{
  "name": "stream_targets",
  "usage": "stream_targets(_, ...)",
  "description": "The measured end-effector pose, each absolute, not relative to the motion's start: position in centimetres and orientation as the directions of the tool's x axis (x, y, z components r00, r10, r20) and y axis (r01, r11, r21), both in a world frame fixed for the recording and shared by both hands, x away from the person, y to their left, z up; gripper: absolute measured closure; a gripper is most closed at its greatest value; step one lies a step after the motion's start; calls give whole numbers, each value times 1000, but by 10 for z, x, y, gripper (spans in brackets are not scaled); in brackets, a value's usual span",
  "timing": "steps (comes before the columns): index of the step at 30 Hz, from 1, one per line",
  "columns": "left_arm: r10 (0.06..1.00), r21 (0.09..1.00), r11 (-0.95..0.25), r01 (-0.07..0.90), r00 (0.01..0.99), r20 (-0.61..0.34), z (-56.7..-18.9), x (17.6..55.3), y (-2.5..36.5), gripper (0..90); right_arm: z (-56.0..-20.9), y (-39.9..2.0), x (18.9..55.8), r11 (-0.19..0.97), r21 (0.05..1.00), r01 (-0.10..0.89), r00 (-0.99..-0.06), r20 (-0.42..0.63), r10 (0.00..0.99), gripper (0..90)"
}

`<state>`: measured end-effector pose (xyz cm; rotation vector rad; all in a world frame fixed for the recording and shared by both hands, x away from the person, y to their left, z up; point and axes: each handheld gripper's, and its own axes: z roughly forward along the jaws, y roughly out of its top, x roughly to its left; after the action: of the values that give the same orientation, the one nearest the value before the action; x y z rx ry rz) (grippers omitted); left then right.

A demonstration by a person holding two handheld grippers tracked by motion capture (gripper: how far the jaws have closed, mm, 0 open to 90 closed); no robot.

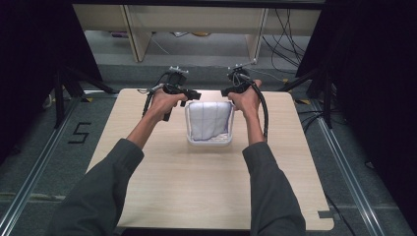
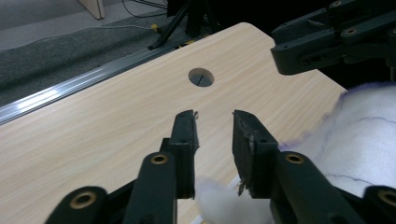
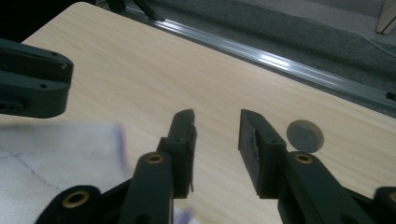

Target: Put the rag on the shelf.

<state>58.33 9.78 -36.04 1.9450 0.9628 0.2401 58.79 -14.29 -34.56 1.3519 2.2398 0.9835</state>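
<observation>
Table [image 1: 196, 187]: pale wood w/ rounded corners, bare apart from the work at its far middle, w/ a round cable hole [image 2: 201, 77] near the far edge. That leaves both arms free to come in straight from the near side.

Basket [image 1: 208, 141]: small white wire one, at the far centre of the table, btwn the two hands. Sitting central probably so each gripper can take one side of what goes in.

Cloth [image 1: 210, 120]: white w/ thin purple lines and edging, lying in the basket, filling it and rising a bit above the rim at the far side. Looks dropped in from the top two corners, hence the far edge sitting high.

Left gripper [image 2: 214, 128]: at the basket's far left corner, fingers [image 2: 185, 140] spread w/ nothing pinched; a bit of cloth lies just below and behind them, not pressed.

Right gripper [image 3: 215, 135]: at the far right corner, fingers [image 3: 256, 144] likewise apart, bare table btwn them, cloth off to one side.

Judgement: both grips look let go, so the cloth is left in the basket; the next move prob. needs both hands clear of the rim w/o snagging the fabric.
</observation>
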Motion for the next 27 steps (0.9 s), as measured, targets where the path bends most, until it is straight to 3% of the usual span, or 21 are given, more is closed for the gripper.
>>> stream_targets(7,713,803,-289,522,677,-184,-354,577,104,634,-336,-151,582,293,726,622,-476,53,878,607)
stream_targets(11,734,806,-297,511,662,-149,-349,573,107,562,-333,-154,578,279,737,615,-484,73,872,595)
stream_targets(19,741,800,-285,528,651,-166,-345,565,120,438,-330,-156,570,286,740,609,-490,68,869,559)
stream_targets(27,741,808,-253,532,643,-192,-345,554,132,377,-327,-160,559,284,756,589,-507,72,859,505)
